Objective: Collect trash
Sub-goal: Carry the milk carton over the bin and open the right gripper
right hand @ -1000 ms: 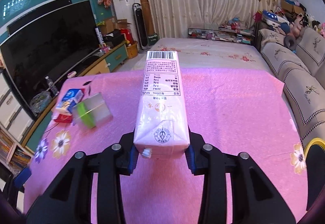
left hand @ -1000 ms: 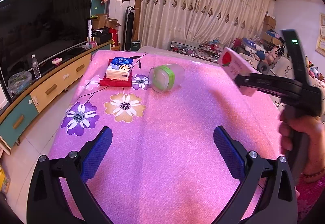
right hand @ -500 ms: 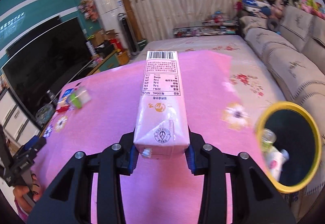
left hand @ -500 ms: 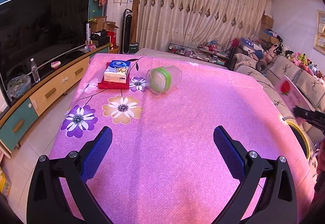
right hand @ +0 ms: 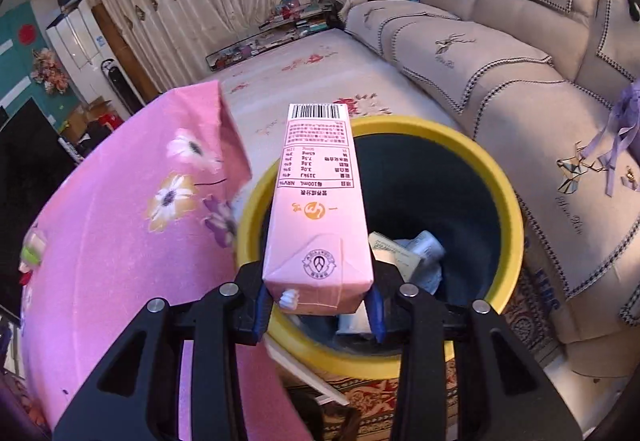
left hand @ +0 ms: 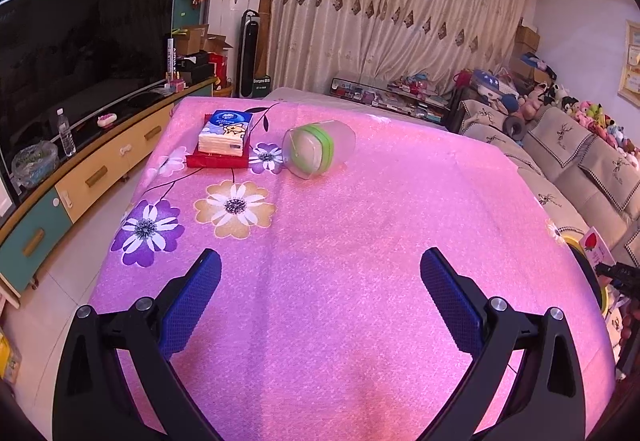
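Pink carton [right hand: 318, 201], barcoded, sits clamped in right claw [right hand: 318, 305].

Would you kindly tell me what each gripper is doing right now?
Left gripper: open, holding nothing, above the pink tablecloth.
Right gripper: closed on the pink carton, over the yellow-rimmed bin.
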`<state>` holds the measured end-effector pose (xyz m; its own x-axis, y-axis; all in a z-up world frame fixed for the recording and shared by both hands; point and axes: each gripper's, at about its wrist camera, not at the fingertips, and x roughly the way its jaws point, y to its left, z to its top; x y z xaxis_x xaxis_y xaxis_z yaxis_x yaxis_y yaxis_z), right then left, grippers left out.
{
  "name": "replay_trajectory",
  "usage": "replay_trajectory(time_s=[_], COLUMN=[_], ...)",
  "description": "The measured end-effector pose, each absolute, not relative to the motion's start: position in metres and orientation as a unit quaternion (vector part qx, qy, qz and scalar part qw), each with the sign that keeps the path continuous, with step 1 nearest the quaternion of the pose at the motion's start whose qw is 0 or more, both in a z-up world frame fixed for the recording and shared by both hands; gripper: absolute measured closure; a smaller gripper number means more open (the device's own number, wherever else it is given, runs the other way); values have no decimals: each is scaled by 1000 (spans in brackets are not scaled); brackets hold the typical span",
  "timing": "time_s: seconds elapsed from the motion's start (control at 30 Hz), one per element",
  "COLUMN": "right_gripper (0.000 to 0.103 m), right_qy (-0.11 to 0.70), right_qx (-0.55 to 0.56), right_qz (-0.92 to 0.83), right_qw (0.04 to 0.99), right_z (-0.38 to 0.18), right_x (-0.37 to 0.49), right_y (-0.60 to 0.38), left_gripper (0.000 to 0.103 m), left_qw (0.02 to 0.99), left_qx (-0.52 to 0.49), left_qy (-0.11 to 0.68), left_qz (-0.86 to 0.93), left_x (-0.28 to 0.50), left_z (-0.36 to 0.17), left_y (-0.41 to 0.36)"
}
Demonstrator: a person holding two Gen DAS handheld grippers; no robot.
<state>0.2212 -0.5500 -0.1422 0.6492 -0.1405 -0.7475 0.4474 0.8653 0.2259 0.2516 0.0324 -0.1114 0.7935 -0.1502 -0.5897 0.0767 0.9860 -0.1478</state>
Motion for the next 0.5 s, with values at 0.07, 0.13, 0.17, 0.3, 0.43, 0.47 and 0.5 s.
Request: replay_trajectory(time_s=[0.07,0.13,0.17,0.3,0.43,0.47,0.5], right_gripper=[63,57,56,51,49,48,48], right_qy=[383,394,393,385,380,379,378], right_qx=[181,196,198,193,181,179,178], right_qz=[-196,-190,-188,-185,-177,-172,-167], right_qw=[885,878,878,883,890,892,893], right_z=[-143,-147,-146,-141,-132,-130,-128], right_x=[225,227,228,220,224,226,227], right_y=[-556,-563,-565,-564,-552,-551,-550], left_gripper=[5,5,5,5,5,5,5], left_qw=[945,942,940,936,934,934,935], left_qx=[-48,-43,-41,-31,-32,-29,-24], left_qy=[317,325,331,339,344,343,341], left_qz=[-63,-70,-76,-85,-91,-91,-93], left_x=[252,254,255,264,280,286,293], left_z=[-111,-112,-112,-108,-100,-98,-96], left_y=[28,25,23,21,23,23,22])
